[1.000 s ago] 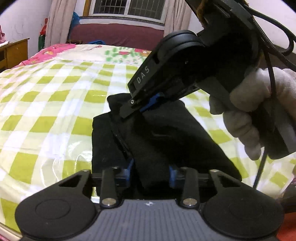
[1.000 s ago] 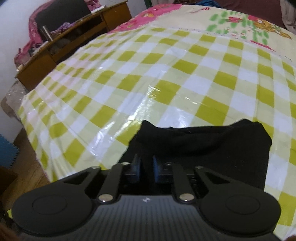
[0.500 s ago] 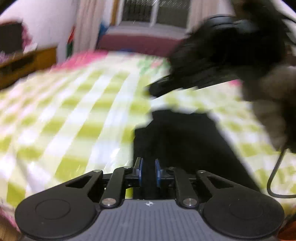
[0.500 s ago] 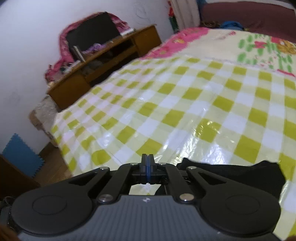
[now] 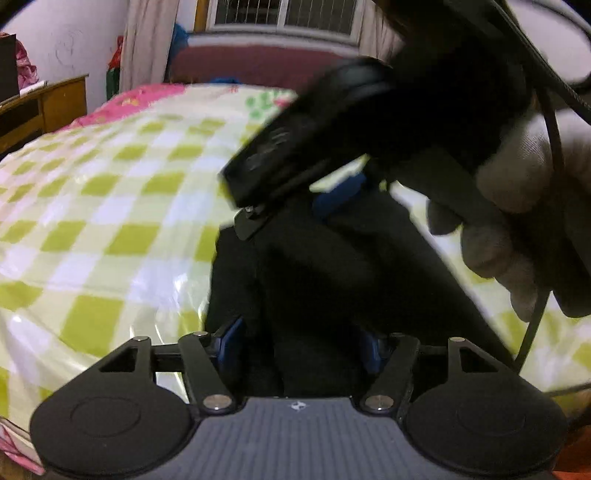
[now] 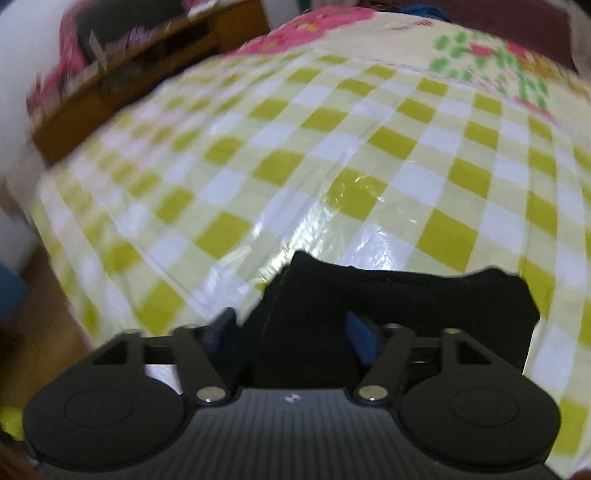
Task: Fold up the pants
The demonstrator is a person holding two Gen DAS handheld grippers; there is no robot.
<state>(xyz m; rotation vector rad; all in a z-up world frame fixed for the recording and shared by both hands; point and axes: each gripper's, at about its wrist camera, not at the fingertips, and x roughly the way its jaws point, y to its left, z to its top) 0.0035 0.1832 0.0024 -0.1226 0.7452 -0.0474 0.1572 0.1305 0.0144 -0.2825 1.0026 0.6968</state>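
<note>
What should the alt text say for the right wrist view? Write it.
Black pants lie folded on a green-and-white checked cover, with the right gripper over their near edge, jaws wide apart and just opened. A wooden desk stands beyond, blurred.

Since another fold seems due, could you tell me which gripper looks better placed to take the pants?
Probably the left gripper: its open fingers straddle a raised ridge of the black pants. The right gripper, also open, hovers above the bundle's flat end.

A glossy green-and-white checked plastic sheet [image 5: 110, 206] covers the bed ahead of the jaws. Beyond it lies pink floral bedding [image 5: 147, 98], then a barred window [image 5: 284, 16]. A brown wooden desk [image 6: 122, 70] stands far left.
</note>
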